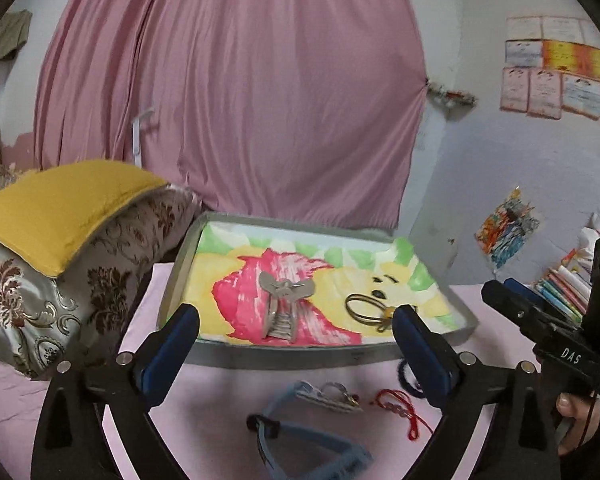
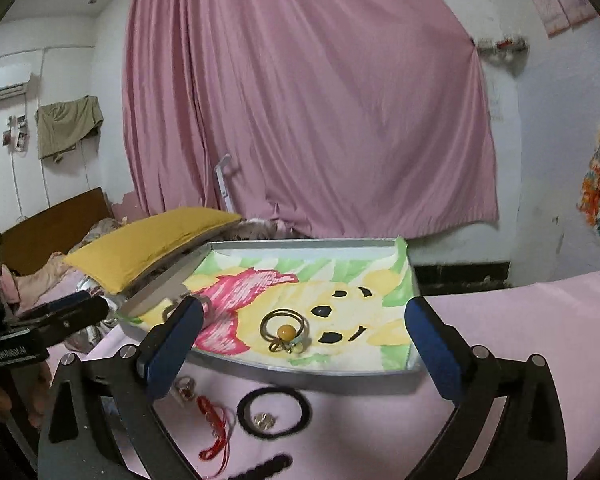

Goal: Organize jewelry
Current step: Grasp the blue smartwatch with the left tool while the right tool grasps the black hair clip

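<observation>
Bangle (image 2: 285, 330) lies in tray (image 2: 300, 376), beyond spread fingers (image 2: 172, 344).

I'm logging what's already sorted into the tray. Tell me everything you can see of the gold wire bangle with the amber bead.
The gold wire bangle looks like thin metal wire coiled in two overlapping loops, with a round amber bead at its near side and small wire curls below the bead. It lies flat inside the tray on the painted cartoon liner, right of the silver hair claw and apart from it. Neither gripper touches it; only the liner is under it.
</observation>
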